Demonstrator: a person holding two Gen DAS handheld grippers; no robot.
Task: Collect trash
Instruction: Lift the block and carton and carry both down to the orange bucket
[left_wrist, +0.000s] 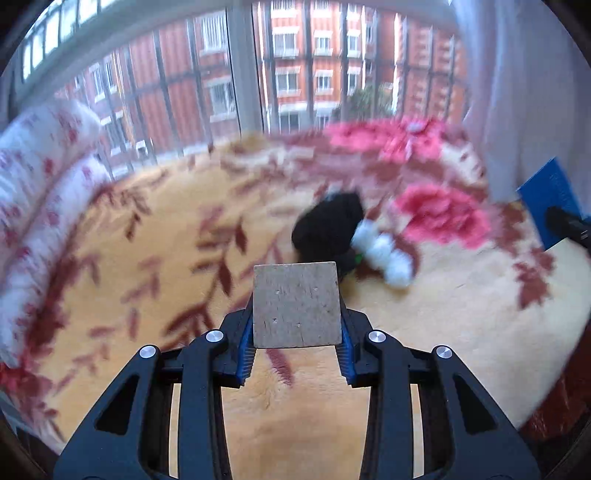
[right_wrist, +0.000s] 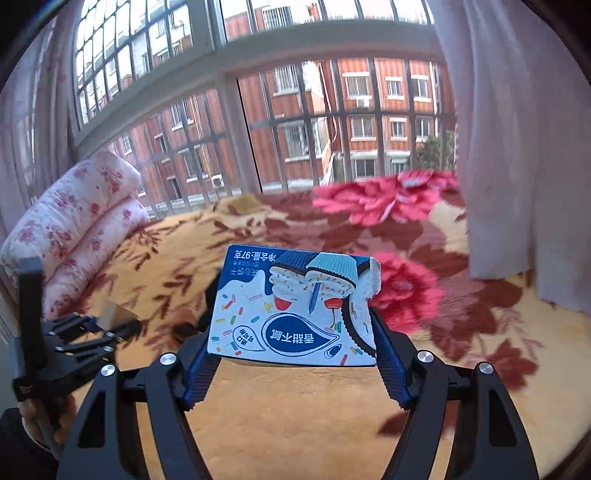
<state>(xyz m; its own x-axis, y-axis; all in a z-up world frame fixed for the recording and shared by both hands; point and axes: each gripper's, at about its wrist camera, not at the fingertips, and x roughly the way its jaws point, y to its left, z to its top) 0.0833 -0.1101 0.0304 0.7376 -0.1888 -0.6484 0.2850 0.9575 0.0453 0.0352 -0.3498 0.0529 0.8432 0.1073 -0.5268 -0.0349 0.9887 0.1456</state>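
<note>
My left gripper (left_wrist: 296, 314) is shut on a plain brown cardboard box (left_wrist: 296, 304), held above a floral blanket (left_wrist: 147, 258). Ahead of it on the blanket lie a black bag-like object (left_wrist: 325, 227) and crumpled white tissue (left_wrist: 384, 253), blurred. My right gripper (right_wrist: 291, 347) is shut on a blue and white biscuit box (right_wrist: 291, 314) with cupcake pictures, held above the same blanket (right_wrist: 295, 406). The left gripper with its brown box (right_wrist: 114, 314) shows at the left of the right wrist view. The blue box edge (left_wrist: 550, 199) shows at the right of the left wrist view.
A rolled flowered quilt (right_wrist: 74, 221) lies at the left by the window. A barred window (right_wrist: 295, 129) runs along the back. A pale curtain (right_wrist: 517, 147) hangs at the right, over the blanket's edge.
</note>
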